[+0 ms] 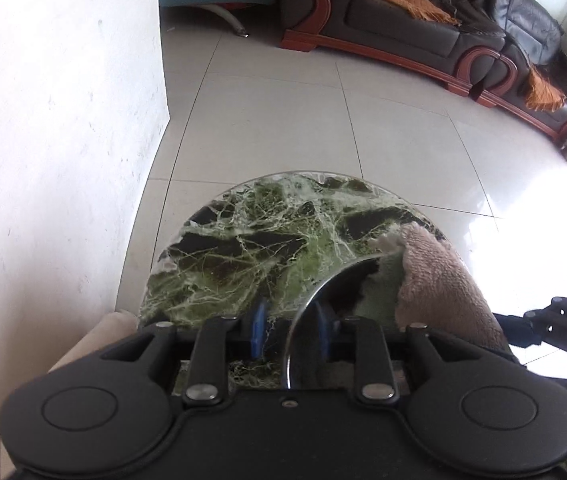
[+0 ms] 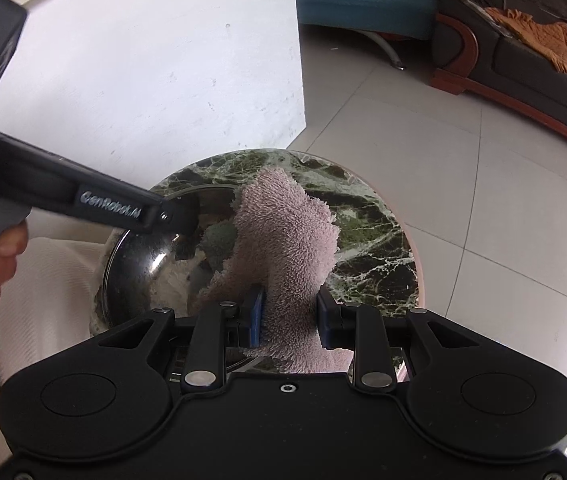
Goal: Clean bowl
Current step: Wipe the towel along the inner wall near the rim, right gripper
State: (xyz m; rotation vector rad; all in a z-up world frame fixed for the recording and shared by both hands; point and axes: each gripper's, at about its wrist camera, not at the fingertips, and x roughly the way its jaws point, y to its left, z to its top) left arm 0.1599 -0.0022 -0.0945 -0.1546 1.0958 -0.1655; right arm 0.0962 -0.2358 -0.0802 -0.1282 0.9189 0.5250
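While the left tool (image 1: 289, 336) pinches the bowl (image 2: 151, 264) rim, the right tool (image 2: 289, 320) grips the cloth (image 2: 283, 232).

Green marble table (image 1: 243, 248); dark leather sofa (image 1: 403, 28); orange throw (image 2: 539, 36)

The bowl (image 2: 151, 256) sits on the round counter (image 2: 371, 240), low and left of the middle of the right wrist picture. The towel (image 2: 283, 240) hangs over the bowl's right edge. The wall (image 2: 143, 80) stands behind, at the upper left. The sofa (image 2: 523, 60) is on the floor (image 2: 483, 200), upper right.
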